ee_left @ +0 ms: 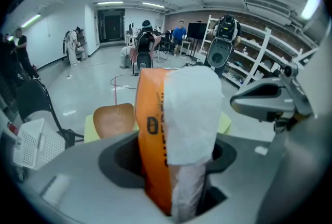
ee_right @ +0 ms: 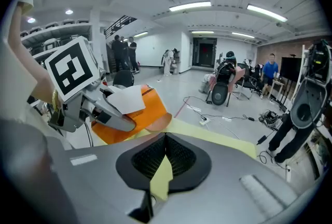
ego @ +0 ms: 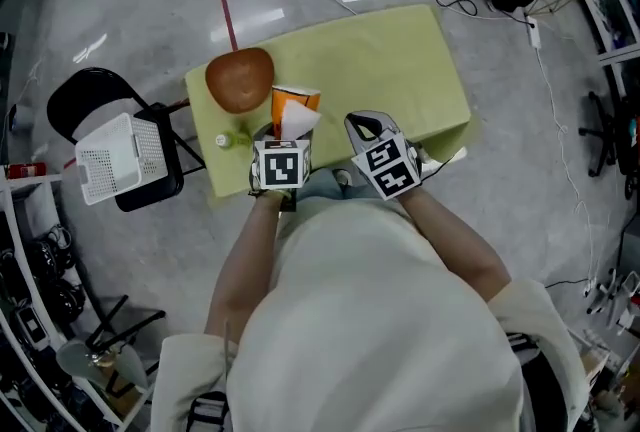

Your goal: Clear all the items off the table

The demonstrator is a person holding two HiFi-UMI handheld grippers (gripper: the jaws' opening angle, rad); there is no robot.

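**Q:** How is the orange bag (ee_left: 151, 129) held?

**A:** It is clamped upright, together with a white paper (ee_left: 192, 109), between the jaws of the left gripper (ee_left: 174, 161). It is held above the near edge of the table (ego: 390, 60), presumably to be carried off.

**Q:** And the right gripper (ee_right: 165, 151)?

**A:** Its jaws are closed on nothing, over the same edge. A brown bowl (ego: 240, 78) lies at the table's left end, not yet cleared.

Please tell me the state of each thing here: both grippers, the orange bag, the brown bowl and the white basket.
left gripper: shut on the orange bag.
orange bag: upright, held, white paper against it.
right gripper: shut, holding nothing.
brown bowl: resting on the table, untouched.
white basket: sitting on the black chair.
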